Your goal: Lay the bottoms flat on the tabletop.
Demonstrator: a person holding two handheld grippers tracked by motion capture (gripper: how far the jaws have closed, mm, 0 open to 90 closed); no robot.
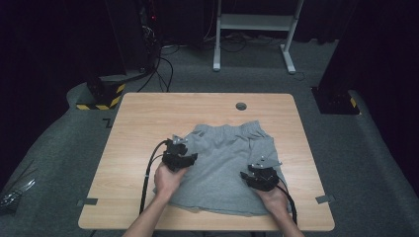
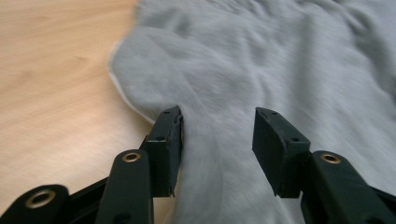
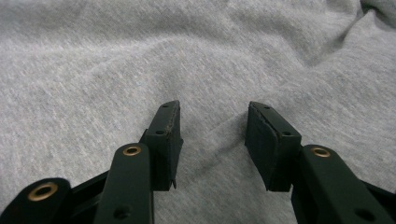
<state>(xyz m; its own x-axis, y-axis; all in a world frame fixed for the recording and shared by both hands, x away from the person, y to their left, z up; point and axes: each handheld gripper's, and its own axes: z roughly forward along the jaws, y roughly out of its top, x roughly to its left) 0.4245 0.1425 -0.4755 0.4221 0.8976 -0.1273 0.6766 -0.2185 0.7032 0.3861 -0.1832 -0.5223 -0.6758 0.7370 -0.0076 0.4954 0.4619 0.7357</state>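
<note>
- My left gripper (image 2: 218,135) hangs with its jaws wide over the grey shorts (image 2: 261,70); cloth lies between the pads, none of it pinched, and the left pad sits just inside the garment's left edge.
- My right gripper (image 3: 212,133) is spread just as wide, cloth under both pads and a soft crease running between them.
- From above, my left hand (image 1: 168,178) holds its gripper (image 1: 179,157) over the left side of the shorts (image 1: 225,163), my right hand (image 1: 274,199) holds its gripper (image 1: 261,177) over the right side.
- The shorts lie flat at the middle of the table (image 1: 143,113), hem near its near edge.
- A round hole (image 1: 241,106) sits by the far edge.
</note>
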